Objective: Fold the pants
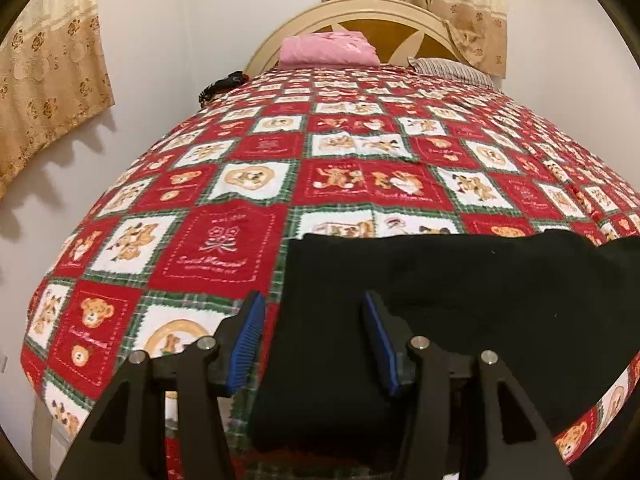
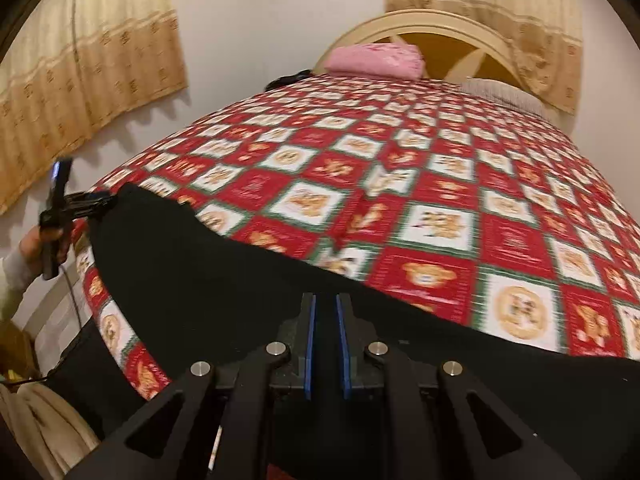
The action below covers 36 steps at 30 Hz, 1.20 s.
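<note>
Black pants [image 1: 460, 300]: nearest item in both wrist views, spread along the near edge of the bed [image 1: 224, 240], long axis running crosswise to both pairs of fingers, side to side along the bed's foot. Left gripper [image 1: 312, 308]: fingers apart, straddling one end of the cloth, with fabric lying between and beyond them; no grip visible. Right gripper [image 2: 325, 312]: fingers nearly together with a thin gap; cloth lies under and ahead of them, but whether any fabric is pinched cannot be told. In the right wrist view the left gripper [image 2: 86, 200] sits at the far left end of the pants [image 2: 192, 272], well apart from the right one. Judgement: each gripper is placed at its own end, so the fold would probably bring one end across towards the other. Background: pink pillow [image 1: 330, 50], headboard [image 1: 360, 12], curtains [image 1: 44, 80].
</note>
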{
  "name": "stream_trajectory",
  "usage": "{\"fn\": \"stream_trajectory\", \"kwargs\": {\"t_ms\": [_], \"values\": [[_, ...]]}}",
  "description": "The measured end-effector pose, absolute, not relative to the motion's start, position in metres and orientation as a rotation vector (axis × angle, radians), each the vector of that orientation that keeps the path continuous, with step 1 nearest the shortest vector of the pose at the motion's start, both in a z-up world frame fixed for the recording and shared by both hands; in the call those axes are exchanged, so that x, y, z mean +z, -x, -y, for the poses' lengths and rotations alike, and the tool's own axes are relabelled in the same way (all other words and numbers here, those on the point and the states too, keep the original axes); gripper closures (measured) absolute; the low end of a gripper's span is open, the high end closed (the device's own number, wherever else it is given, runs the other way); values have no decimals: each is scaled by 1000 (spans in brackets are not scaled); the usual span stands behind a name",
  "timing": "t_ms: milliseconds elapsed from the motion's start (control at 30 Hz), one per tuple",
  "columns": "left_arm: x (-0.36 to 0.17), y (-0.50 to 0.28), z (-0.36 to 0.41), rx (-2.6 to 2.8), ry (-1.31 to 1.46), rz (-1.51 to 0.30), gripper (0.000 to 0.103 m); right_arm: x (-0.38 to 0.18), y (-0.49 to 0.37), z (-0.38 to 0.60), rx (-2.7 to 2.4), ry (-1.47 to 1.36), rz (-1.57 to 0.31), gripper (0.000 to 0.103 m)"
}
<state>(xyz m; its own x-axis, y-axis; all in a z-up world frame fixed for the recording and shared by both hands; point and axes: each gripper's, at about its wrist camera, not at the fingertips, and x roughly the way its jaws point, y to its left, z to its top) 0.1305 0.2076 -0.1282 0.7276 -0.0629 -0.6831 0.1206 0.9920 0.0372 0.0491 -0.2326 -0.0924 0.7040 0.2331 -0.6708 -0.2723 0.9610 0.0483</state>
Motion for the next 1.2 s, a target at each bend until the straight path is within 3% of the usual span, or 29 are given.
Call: {"fn": "stream_trajectory", "kwargs": {"t_ms": [100, 233, 367, 400, 500, 667, 700, 1000, 1067, 1133, 1200], "values": [[-130, -131, -203, -112, -83, -760, 50, -97, -51, 226, 296, 46, -745, 93], [-130, -126, -193, -110, -129, -747, 61, -99, -54, 224, 285, 15, -750, 93], [-128, -127, -192, -132, -113, -747, 79, -101, -61, 223, 247, -6, -758, 93], [-127, -127, -193, -134, -105, -743, 89, -100, -62, 224, 240, -7, -757, 93], [-120, -128, -200, -144, -33, -728, 96, -100, -65, 226, 222, -23, -758, 93], [-108, -123, -218, -119, 53, -689, 98, -103, -69, 231, 175, -29, -771, 93], [-105, -122, -222, -101, 58, -683, 103, -103, -69, 232, 168, -29, -771, 93], [-107, -112, -250, -82, 59, -697, 103, -100, -73, 223, 187, -24, -759, 93], [-106, -110, -245, -89, 64, -699, 98, -102, -75, 221, 187, -26, -766, 92], [-102, -110, -242, -105, 76, -693, 69, -103, -75, 218, 199, -18, -768, 82], [-97, -108, -237, -113, 73, -661, 46, -103, -74, 216, 214, -21, -763, 43]]}}
